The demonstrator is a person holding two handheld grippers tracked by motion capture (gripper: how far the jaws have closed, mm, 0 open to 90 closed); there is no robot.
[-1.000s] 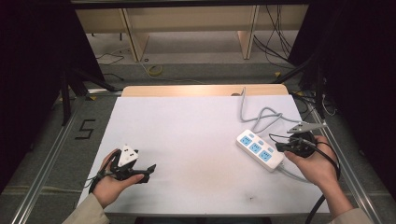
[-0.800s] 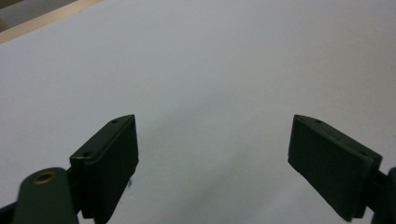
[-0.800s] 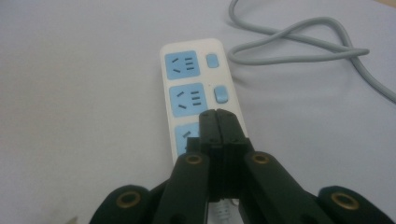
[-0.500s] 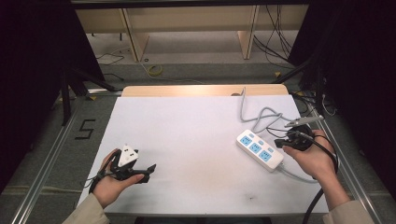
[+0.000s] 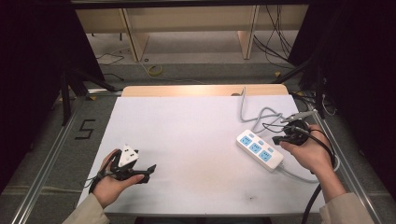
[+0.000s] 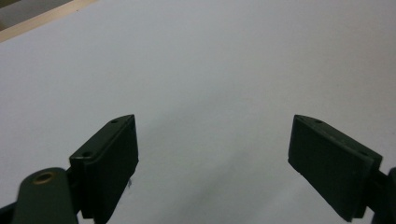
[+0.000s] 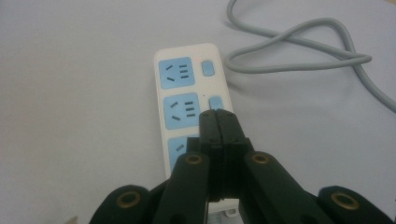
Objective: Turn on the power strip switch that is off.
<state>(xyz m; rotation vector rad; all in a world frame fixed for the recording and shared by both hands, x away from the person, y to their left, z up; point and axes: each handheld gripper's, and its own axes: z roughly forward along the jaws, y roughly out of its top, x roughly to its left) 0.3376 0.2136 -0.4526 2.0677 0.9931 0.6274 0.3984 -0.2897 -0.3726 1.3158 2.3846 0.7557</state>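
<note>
1. Counter (image 5: pixel 196 121): matt white covering, smooth; a bare strip of light wood (image 5: pixel 187 90) shows along the edge farthest from both hand-held grippers.
2. Power strip (image 7: pixel 187 93): smooth white plastic with a slight sheen, pale blue plastic socket faces and buttons; located directly beneath the closed jaws of the right hand-held gripper (image 7: pixel 218 122).
3. Cable (image 7: pixel 299 46): smooth grey sheath, looks like rubber or plastic.
4. Left hand-held gripper (image 6: pixel 212 154): matt black plastic jaws, set wide apart; brass-coloured metal rivets.
</note>
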